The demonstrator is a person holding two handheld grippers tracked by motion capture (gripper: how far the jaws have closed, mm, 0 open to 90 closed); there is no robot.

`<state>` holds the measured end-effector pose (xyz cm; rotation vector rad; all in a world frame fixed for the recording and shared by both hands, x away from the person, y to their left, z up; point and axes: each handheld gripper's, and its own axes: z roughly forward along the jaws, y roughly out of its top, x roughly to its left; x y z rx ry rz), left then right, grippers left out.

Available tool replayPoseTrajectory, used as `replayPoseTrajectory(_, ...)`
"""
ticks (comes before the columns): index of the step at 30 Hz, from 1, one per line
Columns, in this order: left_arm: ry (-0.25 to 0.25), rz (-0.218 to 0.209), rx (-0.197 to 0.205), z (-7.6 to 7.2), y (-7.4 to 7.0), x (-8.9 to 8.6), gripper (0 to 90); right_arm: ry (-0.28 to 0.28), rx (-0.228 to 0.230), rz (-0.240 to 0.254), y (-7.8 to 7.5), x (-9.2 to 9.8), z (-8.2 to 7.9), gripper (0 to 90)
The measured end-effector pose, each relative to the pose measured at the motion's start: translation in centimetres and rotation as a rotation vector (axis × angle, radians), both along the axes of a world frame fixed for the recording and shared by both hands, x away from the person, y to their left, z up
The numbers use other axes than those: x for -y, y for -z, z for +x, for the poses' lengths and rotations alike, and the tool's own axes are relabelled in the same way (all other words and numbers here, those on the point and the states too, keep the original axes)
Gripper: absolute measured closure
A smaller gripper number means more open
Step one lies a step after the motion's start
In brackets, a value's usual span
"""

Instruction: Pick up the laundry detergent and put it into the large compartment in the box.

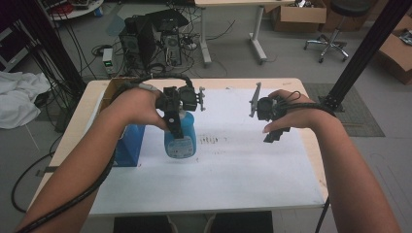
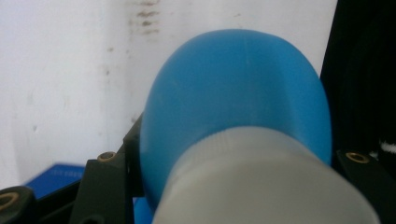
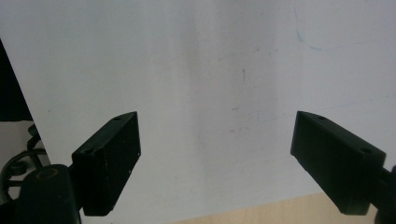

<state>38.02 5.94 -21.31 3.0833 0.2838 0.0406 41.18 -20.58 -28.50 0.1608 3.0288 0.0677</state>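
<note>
Blue bottle: rounded blue plastic bottle (image 1: pixel 180 141) w/ pale grey cap end (image 2: pixel 261 186), clamped in left gripper (image 1: pixel 176 127) near the neck, body hanging below. Judged: grip up by the cap keeps the body free to be set down or tipped.
Left gripper: jaws closed on the bottle, one each side of the neck in left gripper view; bottle looks clear of the sheet, can't tell for sure.
Right gripper: (image 3: pixel 217 135) jaws wide apart, nothing between them; hovers well to the right of the bottle, prob. waiting to assist.
Blue box: flat blue carton (image 1: pixel 127 145) just left of the bottle, at the sheet's edge.
Cardboard: brown open box (image 1: pixel 111 90) behind-left of the bottle, at the table's far-left corner.
Surface: white paper sheet (image 1: pixel 233 170), faint smudges and pen marks just right of the bottle, lying on a light wood tabletop (image 1: pixel 313 160).
Room: grey floor beyond the bottle; PC tower (image 1: pixel 141 43) w/ tangled cables, desk legs, office chair (image 1: pixel 333 29), cartons far right.
</note>
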Motion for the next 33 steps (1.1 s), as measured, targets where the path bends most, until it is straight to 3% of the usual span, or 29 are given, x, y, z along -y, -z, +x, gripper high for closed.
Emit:
replayPoseTrajectory(2,-0.022,-0.003,0.003,0.1,-0.4,-0.1,40.6,-0.003,0.001,-0.003,0.0,0.0,0.0,15.9)
replayPoseTrajectory(3,-0.064,-0.004,0.014,0.3,-1.3,-0.4,40.5,-0.004,0.004,-0.001,-0.1,-0.1,0.0,15.9)
replayPoseTrajectory(5,-0.081,-0.003,0.023,0.3,-1.6,-0.5,40.6,-0.007,0.005,0.002,-0.1,-0.1,0.0,15.9)
replayPoseTrajectory(7,-0.136,0.014,0.032,0.5,-2.5,-0.7,40.6,-0.008,0.009,0.006,-0.2,-0.1,0.0,15.9)
replayPoseTrajectory(11,-0.212,0.026,0.02,1.0,-3.5,-1.1,40.6,-0.014,0.008,0.004,-0.2,-0.1,-0.1,15.9)
replayPoseTrajectory(16,-0.321,0.006,0.016,1.6,-4.9,-1.7,40.6,-0.023,0.01,0.003,-0.1,-0.3,-0.2,15.9)
replayPoseTrajectory(17,-0.321,0.006,0.016,1.6,-4.9,-1.7,40.6,-0.024,0.01,0.005,-0.1,-0.3,-0.2,15.9)
replayPoseTrajectory(24,-0.488,-0.029,0.008,2.4,-7.6,-3.4,40.6,-0.026,0.015,0.006,-0.3,-0.4,-0.3,15.9)
replayPoseTrajectory(30,-0.575,-0.032,-0.003,2.7,-9.3,-4.8,40.5,-0.034,0.019,0.009,-0.4,-0.6,-0.4,15.9)
replayPoseTrajectory(33,-0.658,-0.029,-0.006,2.9,-10.5,-6.2,40.6,-0.039,0.021,0.015,-0.4,-0.6,-0.3,15.9)
